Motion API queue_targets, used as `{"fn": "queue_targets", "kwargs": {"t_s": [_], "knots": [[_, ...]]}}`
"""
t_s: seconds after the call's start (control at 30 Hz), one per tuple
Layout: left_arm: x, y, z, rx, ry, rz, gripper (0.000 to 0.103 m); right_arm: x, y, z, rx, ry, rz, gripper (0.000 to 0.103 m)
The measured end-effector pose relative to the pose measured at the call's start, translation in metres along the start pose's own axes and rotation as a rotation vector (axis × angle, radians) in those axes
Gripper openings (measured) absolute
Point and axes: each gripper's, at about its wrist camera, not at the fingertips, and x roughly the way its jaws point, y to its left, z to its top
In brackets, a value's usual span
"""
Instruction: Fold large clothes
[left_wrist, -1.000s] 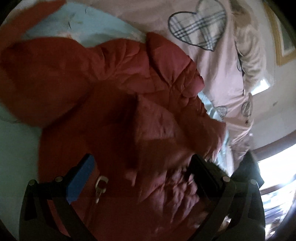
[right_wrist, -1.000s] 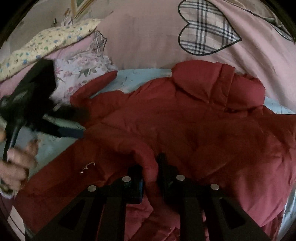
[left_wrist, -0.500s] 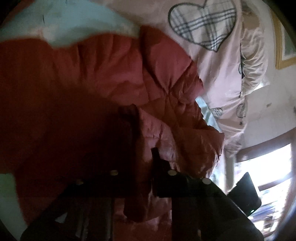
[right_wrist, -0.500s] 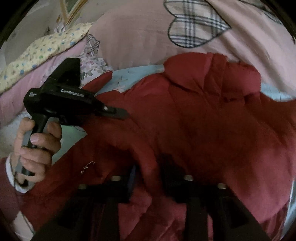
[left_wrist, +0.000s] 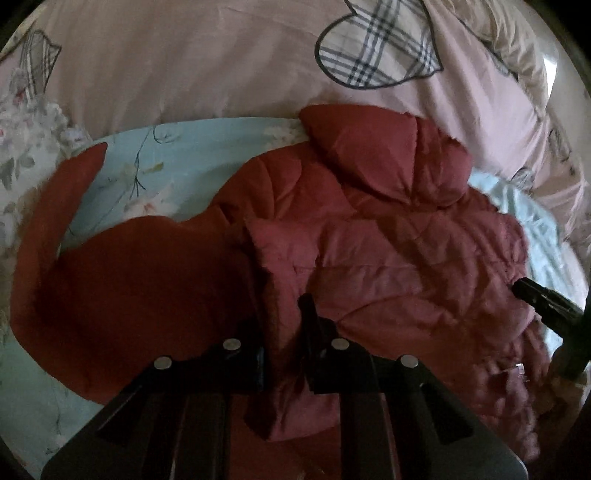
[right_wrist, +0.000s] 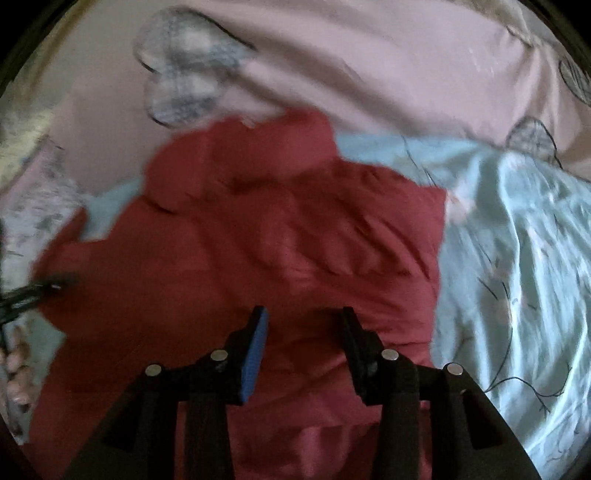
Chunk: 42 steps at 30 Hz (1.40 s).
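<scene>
A red quilted jacket (left_wrist: 388, 236) lies spread on the bed, its hood (left_wrist: 376, 162) toward the pink duvet. My left gripper (left_wrist: 284, 314) is shut on a fold of the jacket's front edge and holds it over the body. One sleeve (left_wrist: 66, 195) trails to the left. In the right wrist view the jacket (right_wrist: 280, 236) fills the middle. My right gripper (right_wrist: 301, 325) is open just above it, nothing between its fingers. The right gripper also shows at the right edge of the left wrist view (left_wrist: 546, 306).
A pink duvet with plaid hearts (left_wrist: 376, 48) lies behind the jacket. A light blue floral sheet (right_wrist: 517, 258) covers the bed to the right. Floral pillows (left_wrist: 26, 122) sit at the left. A hand (right_wrist: 14, 354) holds the left gripper at the left edge.
My left gripper has closed on the jacket's edge and carried it across. My right gripper has let go of the jacket, opened and swung to the right.
</scene>
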Motion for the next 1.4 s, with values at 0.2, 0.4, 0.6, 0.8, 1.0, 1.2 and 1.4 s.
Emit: {"fn": "queue_targets", "kwargs": {"t_s": [0.2, 0.4, 0.6, 0.8, 1.0, 1.2, 1.4], "knots": [[-0.020, 0.017, -0.004, -0.051, -0.052, 0.132, 0.036, 0.023, -0.007, -0.007, 0.002, 0.059, -0.040, 0.040], [-0.045, -0.003, -0.009, -0.046, -0.087, -0.098, 0.036, 0.025, -0.004, -0.011, -0.013, 0.059, -0.065, 0.041], [0.013, -0.028, -0.025, 0.037, 0.035, 0.011, 0.037, 0.021, -0.004, -0.011, 0.002, 0.069, -0.063, 0.041], [0.030, -0.012, -0.036, 0.011, 0.062, 0.017, 0.038, -0.004, 0.002, -0.003, 0.016, 0.014, -0.054, 0.042], [0.035, -0.016, -0.042, 0.018, 0.066, 0.034, 0.039, 0.026, -0.007, -0.009, 0.003, 0.104, -0.091, 0.044], [0.043, -0.016, -0.046, 0.021, 0.071, 0.044, 0.040, 0.029, -0.005, -0.010, -0.016, 0.098, -0.107, 0.045], [0.028, -0.008, -0.046, -0.007, 0.051, 0.010, 0.042, 0.018, -0.001, -0.007, 0.022, 0.092, -0.096, 0.045]]}}
